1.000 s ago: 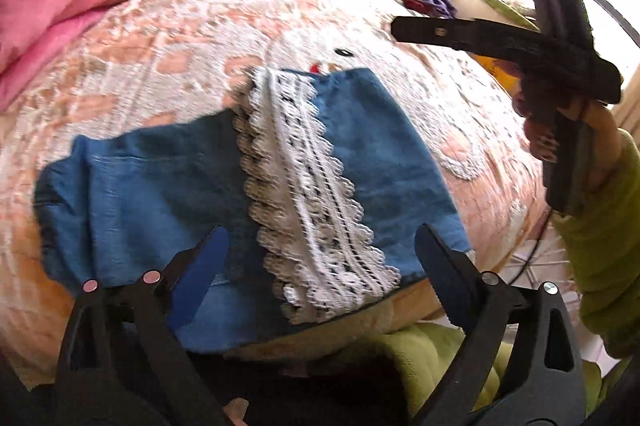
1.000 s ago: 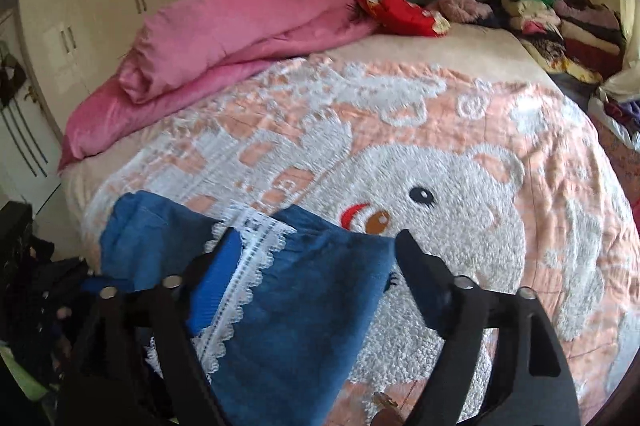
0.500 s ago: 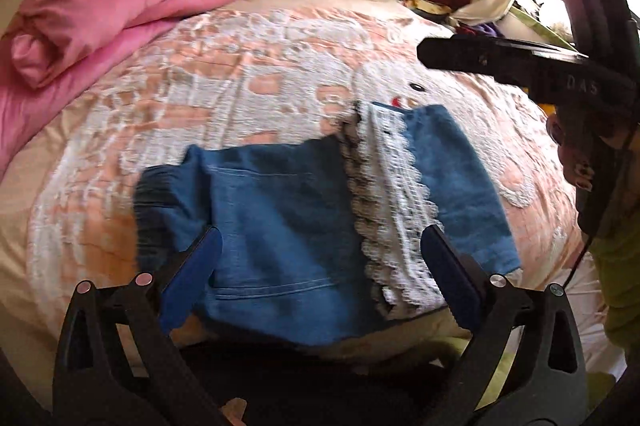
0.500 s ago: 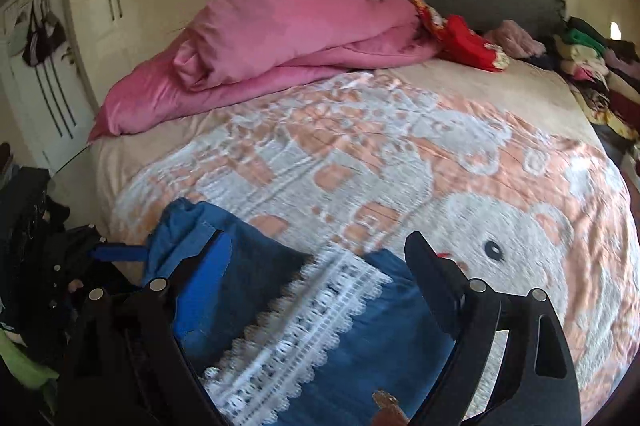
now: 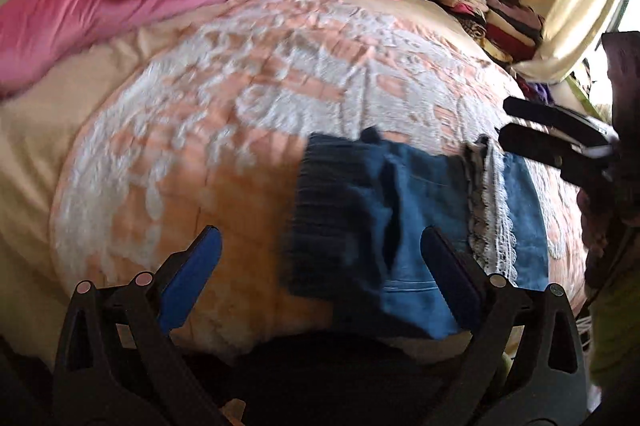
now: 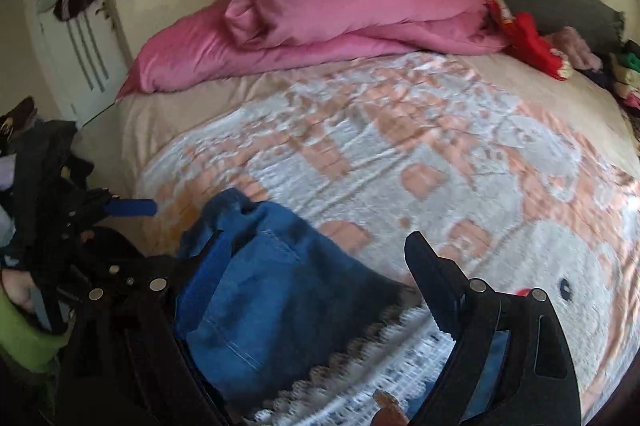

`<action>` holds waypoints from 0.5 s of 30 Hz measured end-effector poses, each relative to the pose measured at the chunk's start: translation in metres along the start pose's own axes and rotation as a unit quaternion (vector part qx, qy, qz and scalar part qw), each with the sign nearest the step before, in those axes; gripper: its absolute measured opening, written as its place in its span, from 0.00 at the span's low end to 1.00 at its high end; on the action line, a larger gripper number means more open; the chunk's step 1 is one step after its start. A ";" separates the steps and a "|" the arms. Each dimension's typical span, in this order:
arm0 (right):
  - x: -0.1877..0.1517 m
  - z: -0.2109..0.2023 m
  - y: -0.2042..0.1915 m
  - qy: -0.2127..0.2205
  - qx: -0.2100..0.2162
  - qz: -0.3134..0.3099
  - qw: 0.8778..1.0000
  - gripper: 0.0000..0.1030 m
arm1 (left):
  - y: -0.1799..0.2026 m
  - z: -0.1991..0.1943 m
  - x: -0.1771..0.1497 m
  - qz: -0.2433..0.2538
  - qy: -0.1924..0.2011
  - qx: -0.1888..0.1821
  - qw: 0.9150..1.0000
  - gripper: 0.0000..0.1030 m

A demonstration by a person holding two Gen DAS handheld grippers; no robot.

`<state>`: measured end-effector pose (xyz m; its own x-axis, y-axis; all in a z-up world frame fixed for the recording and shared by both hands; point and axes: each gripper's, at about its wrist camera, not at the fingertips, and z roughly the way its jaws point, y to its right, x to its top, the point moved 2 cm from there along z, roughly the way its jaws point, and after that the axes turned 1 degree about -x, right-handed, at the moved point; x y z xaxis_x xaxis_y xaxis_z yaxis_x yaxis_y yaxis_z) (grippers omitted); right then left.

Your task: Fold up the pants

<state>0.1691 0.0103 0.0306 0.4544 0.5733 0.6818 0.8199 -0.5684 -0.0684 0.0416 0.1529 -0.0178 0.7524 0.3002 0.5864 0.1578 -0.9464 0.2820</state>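
On the bedspread (image 5: 256, 98), folded pants (image 5: 404, 226) lie lengthwise along its near edge, both grippers released.

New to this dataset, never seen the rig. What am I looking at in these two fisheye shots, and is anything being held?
There is no robot here. A person holds a hand-held two-finger clamp in each hand, and each clamp carries a fisheye camera that looks forward along its fingers. So each picture shows its own clamp at the bottom edge.

One picture is from the left gripper, the other from the right gripper. Each also catches the other clamp at its edge, beside a green sleeve.

Both look down at a bed with a peach and white blanket. Folded denim pants with a white lace trim lie near its edge. A pink duvet and a stack of folded clothes sit further back.

Nothing is held: the jaws of both stand wide open and empty, above the pants. The pictures are motion-blurred.
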 end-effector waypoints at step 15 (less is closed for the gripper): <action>0.020 0.091 -0.041 -0.103 0.096 -0.036 0.989 0.85 | -0.008 0.044 -0.022 -0.034 -0.063 -0.085 0.994 0.74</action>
<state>0.1763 0.0983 -0.0193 0.4382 0.7278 0.5276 0.8946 -0.4106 -0.1765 0.0519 0.1487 -0.0670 0.8193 0.3356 0.4648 0.1091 -0.8873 0.4482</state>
